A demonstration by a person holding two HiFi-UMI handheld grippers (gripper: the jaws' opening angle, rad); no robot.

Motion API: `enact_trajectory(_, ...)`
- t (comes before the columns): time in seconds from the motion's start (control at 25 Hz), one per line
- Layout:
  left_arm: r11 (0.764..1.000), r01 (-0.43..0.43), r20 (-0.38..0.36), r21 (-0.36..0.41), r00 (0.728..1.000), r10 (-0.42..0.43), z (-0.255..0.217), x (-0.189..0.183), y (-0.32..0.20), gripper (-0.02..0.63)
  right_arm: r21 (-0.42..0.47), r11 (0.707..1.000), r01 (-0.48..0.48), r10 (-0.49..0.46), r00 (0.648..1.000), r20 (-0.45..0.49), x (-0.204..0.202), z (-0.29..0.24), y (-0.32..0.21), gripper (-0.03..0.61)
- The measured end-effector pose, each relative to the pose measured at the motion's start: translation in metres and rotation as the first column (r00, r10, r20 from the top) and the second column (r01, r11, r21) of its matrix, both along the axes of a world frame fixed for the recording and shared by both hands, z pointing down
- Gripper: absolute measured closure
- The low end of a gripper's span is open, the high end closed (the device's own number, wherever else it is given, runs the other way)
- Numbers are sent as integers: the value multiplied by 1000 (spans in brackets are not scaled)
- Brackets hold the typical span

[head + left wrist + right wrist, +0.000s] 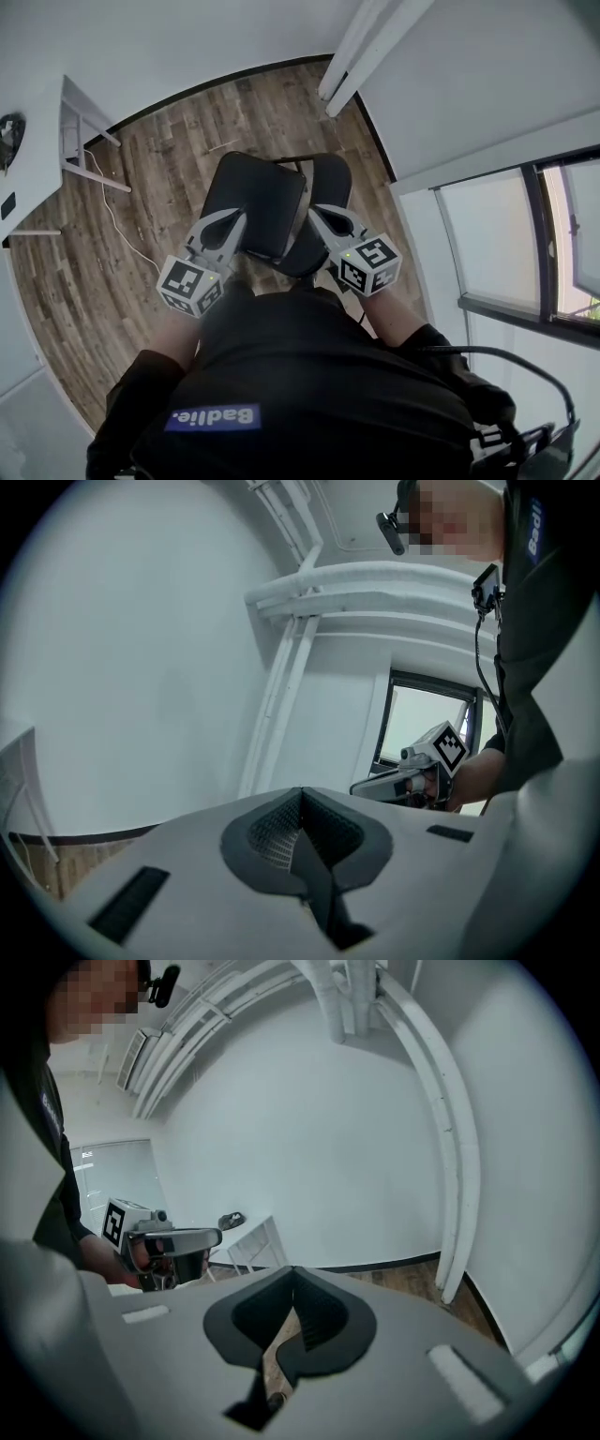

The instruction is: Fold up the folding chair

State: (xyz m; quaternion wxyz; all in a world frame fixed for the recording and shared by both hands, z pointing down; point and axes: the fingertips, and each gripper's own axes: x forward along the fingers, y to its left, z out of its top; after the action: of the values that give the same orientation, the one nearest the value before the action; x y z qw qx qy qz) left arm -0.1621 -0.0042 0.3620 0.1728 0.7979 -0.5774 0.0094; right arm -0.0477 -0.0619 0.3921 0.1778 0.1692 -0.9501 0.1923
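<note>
The black folding chair (261, 199) stands unfolded on the wooden floor just in front of me, its seat and backrest seen from above. My left gripper (234, 219) hovers over the chair's near left edge with its jaws shut and nothing between them. My right gripper (318, 213) hangs over the near right side, also shut and empty. In the left gripper view the shut left gripper (302, 795) points at a white wall, and the right gripper (415, 773) shows beside it. The right gripper view shows the shut right gripper (293, 1275) and the left gripper (161, 1241). Neither gripper view shows the chair.
A white desk (36, 155) stands at the left, with a thin cable (116, 225) trailing over the floor beside it. White pipes (354, 52) run up the far wall. A window (525, 239) fills the right side. Bare wooden floor (141, 178) surrounds the chair.
</note>
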Motion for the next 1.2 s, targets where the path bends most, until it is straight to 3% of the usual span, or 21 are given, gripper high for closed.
enact_trajectory(0.2, 995, -99, 14, -4, 995, 99, 1, -33, 3, 611, 12, 993, -120, 120, 993, 7, -28, -6, 2, 575)
enact_trajectory(0.4, 994, -108, 18, -7, 994, 108, 9, -47, -3, 611, 8, 992, -127, 128, 992, -3, -36, -1, 7, 574)
enact_trajectory(1.0, 988, -86, -63, -131, 995, 79, 96, -60, -35, 609, -71, 972, -225, 212, 964, -158, 29, 71, -33, 537)
enact_trajectory(1.2, 978, -44, -117, -202, 993, 20, 141, -83, -50, 607, -103, 960, -260, 232, 946, -225, 46, 100, -48, 500)
